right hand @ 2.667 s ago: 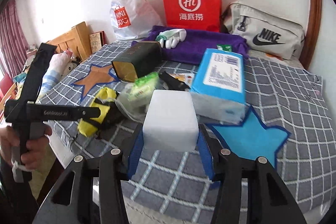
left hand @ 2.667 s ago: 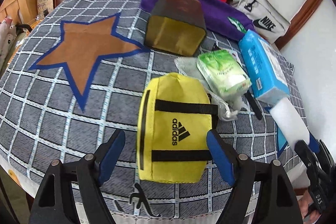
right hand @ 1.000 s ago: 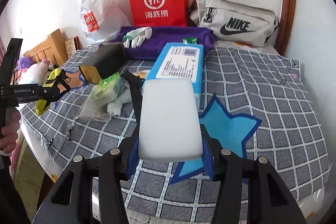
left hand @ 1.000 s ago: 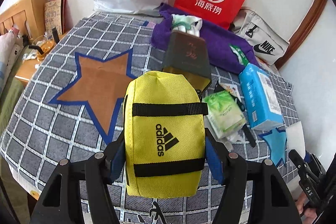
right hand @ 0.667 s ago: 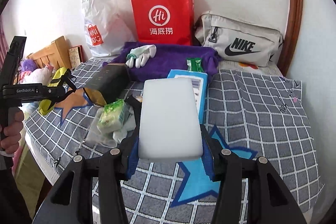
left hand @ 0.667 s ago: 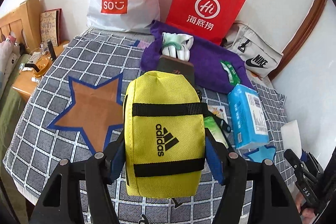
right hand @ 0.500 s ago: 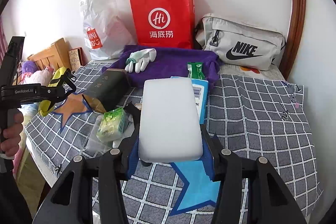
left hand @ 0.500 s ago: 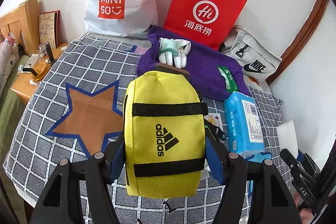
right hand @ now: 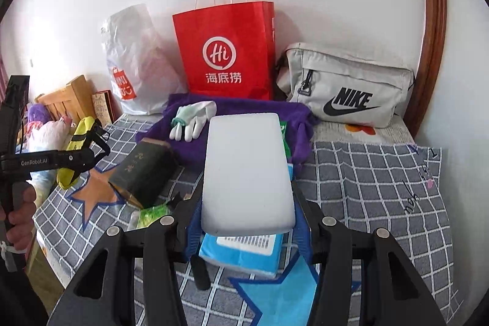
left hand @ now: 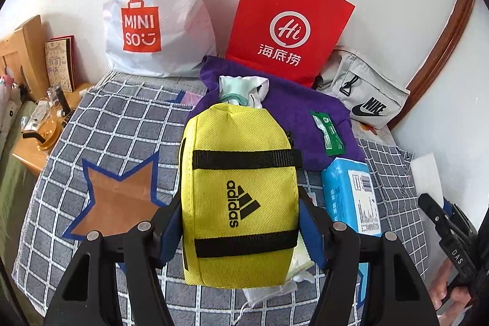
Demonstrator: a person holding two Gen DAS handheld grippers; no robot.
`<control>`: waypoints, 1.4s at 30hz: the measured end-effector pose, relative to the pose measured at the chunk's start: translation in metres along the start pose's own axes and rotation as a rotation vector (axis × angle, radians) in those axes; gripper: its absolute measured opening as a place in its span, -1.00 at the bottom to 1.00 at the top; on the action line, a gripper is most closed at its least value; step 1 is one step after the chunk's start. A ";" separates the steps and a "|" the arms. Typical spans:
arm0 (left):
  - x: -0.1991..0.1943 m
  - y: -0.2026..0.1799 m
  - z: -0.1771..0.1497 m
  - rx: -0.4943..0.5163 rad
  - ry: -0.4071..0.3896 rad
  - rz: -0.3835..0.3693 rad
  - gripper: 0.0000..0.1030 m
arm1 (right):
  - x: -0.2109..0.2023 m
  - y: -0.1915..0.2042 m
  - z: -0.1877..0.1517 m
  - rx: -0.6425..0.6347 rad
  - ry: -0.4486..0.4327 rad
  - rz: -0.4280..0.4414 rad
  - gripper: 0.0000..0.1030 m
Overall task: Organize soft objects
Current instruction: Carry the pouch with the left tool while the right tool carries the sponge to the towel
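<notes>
My left gripper [left hand: 240,229] is shut on a yellow adidas pouch [left hand: 241,194] with black straps, held up above the grid-patterned bedspread [left hand: 122,124]. My right gripper [right hand: 247,217] is shut on a white foam block [right hand: 246,173], also lifted off the bed. In the right wrist view the left gripper [right hand: 87,142] shows at the far left with the yellow pouch [right hand: 76,139] in it. In the left wrist view the white block [left hand: 426,176] peeks in at the right edge.
Against the wall stand a red paper bag [left hand: 287,32], a white Miniso bag [left hand: 159,20] and a grey Nike bag [right hand: 348,87]. On the bed lie a purple cloth [right hand: 244,109] with white gloves [right hand: 192,118], a dark box [right hand: 143,173], a blue tissue pack [left hand: 351,197] and a green packet [right hand: 152,214].
Both grippers have risen and moved toward the wall with their loads still gripped. The bags at the back look closer, and the bed items have slipped lower in both views.
</notes>
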State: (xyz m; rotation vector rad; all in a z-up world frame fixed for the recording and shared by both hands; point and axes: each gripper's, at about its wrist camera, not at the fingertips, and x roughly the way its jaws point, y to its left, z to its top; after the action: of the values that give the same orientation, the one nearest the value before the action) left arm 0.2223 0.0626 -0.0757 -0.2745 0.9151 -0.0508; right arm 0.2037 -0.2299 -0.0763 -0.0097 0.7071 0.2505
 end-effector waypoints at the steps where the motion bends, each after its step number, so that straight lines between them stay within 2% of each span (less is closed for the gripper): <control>1: 0.003 -0.001 0.004 0.002 0.001 -0.002 0.25 | 0.003 -0.001 0.004 0.001 -0.001 -0.005 -0.03; 17: 0.052 -0.016 0.061 0.025 0.038 -0.009 0.25 | 0.054 -0.006 0.073 0.002 -0.037 0.000 -0.02; 23: 0.064 -0.019 0.089 0.030 0.025 0.002 0.27 | 0.073 -0.008 0.096 0.007 -0.058 -0.003 -0.02; 36: 0.111 -0.033 0.124 0.055 0.070 0.000 0.27 | 0.125 -0.018 0.123 0.031 -0.008 0.034 -0.02; 42: 0.137 -0.026 0.127 0.044 0.106 -0.006 0.27 | 0.155 -0.021 0.117 0.006 0.033 0.032 -0.02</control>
State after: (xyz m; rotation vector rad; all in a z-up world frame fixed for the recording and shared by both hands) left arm 0.4084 0.0424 -0.1019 -0.2354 1.0168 -0.0914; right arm 0.3965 -0.2048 -0.0885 0.0031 0.7411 0.2798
